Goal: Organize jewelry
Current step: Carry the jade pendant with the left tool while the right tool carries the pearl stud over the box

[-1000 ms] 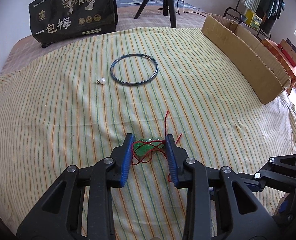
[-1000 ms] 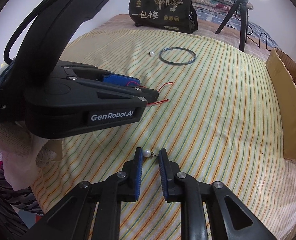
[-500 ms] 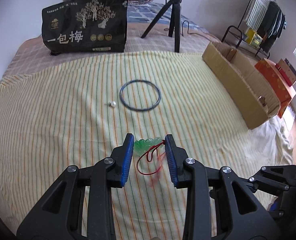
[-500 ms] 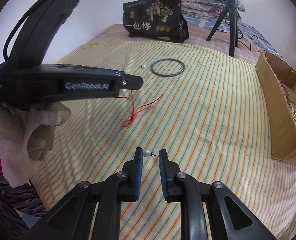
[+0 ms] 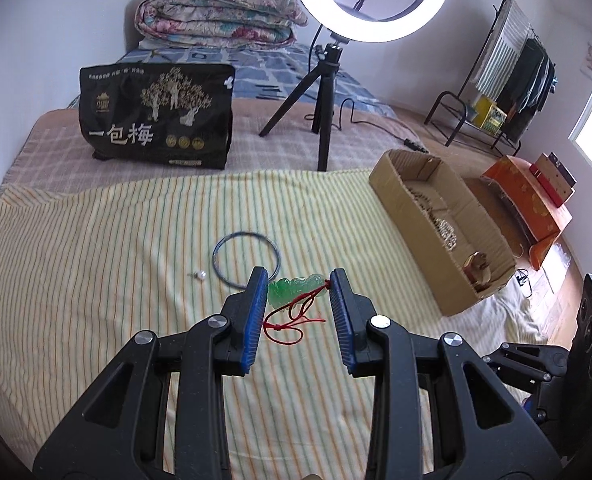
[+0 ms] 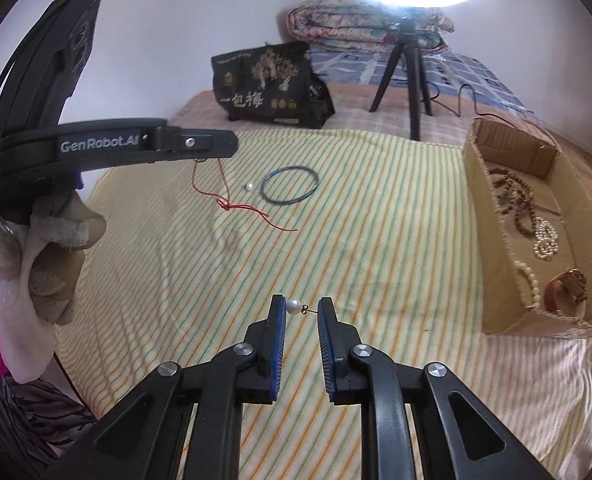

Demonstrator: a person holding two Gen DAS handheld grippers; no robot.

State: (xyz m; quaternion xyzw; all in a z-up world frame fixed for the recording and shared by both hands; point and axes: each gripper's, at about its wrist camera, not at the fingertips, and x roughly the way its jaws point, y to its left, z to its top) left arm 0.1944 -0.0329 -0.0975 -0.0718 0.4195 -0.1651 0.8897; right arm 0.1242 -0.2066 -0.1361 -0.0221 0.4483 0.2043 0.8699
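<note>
We held a pearl earring [image 6: 294, 306] pinched in our right gripper [image 6: 302, 309] above the striped cloth [image 6: 376, 216], near the cardboard box [image 6: 492, 280].

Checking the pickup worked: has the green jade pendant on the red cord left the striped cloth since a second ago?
Yes. The green jade pendant has risen, clamped in the left hand-held gripper; the dark bangle on the cloth looks farther below.
</note>
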